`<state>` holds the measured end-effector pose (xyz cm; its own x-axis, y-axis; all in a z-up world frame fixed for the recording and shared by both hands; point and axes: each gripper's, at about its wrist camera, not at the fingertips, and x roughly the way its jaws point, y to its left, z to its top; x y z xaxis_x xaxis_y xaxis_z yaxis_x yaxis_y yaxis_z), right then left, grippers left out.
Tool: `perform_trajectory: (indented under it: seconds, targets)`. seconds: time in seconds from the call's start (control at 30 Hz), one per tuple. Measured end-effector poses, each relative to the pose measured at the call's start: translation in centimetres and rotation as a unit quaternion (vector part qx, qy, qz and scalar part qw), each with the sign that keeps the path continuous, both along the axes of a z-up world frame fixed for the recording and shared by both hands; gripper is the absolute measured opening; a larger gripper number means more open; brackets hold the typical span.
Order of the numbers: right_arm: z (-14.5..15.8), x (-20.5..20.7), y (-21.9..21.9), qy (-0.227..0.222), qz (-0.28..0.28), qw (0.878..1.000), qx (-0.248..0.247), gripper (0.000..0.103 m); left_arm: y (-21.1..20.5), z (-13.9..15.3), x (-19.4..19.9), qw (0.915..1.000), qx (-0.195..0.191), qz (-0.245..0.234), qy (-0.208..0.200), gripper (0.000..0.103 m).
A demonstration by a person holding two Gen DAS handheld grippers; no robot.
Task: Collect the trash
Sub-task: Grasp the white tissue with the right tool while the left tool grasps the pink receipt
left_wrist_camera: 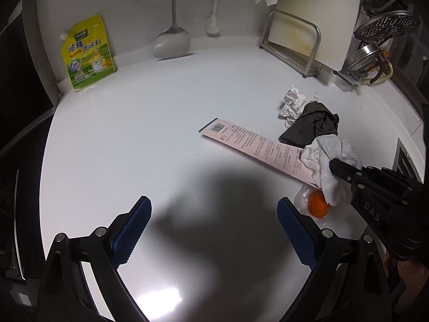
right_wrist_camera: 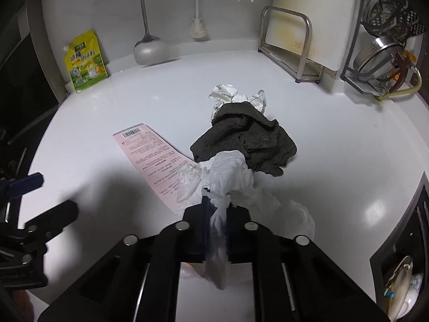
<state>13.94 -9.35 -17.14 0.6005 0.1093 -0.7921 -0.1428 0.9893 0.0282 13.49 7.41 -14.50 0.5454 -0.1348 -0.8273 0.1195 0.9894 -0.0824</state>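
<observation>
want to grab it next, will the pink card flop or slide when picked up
The pink card lies flat with straight edges, so probably stiff but thin, hard to pinch. The counter looks glossy, so it may slide. The tissue overlaps one end and might drag it.

top: shiny white counter (left_wrist_camera: 161, 139) | back left: yellow bag (left_wrist_camera: 87, 53) leans on the wall | back right: metal rack (left_wrist_camera: 292, 45) with a white board | middle: long pink paper (left_wrist_camera: 254, 147) lies flat | beside it: dark cloth (left_wrist_camera: 311, 126), crumpled paper (left_wrist_camera: 292, 102), white tissue (left_wrist_camera: 327, 161), orange fruit (left_wrist_camera: 317, 208) on clear plastic
</observation>
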Motion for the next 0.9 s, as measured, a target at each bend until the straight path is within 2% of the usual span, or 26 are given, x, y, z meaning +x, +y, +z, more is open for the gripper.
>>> perform_trajectory:
  seconds: [0.17, 0.4, 0.67, 0.9]
  targets:
    - [1.8, -1.1, -2.0, -0.018, -0.019, 0.999, 0.019, 0.008, -1.2, 0.2, 0.5, 1.0000, -0.004, -0.006, 0.000, 0.093]
    - [3.4, -2.7, -5.3, -0.037, -0.057, 0.998, 0.014, 0.008, -3.4, 0.5, 2.1, 0.9999, -0.015, 0.005, 0.006, 0.093]
    - [2.9, -4.5, -9.2, -0.033, -0.094, 0.995, 0.021, 0.008, -6.4, -0.2, 4.7, 0.9990, -0.021, 0.028, 0.029, 0.093]
    - [2.3, -6.2, -12.6, -0.032, -0.121, 0.991, 0.041, 0.008, -7.4, -1.9, 6.9, 0.9946, -0.034, 0.075, 0.062, 0.093]
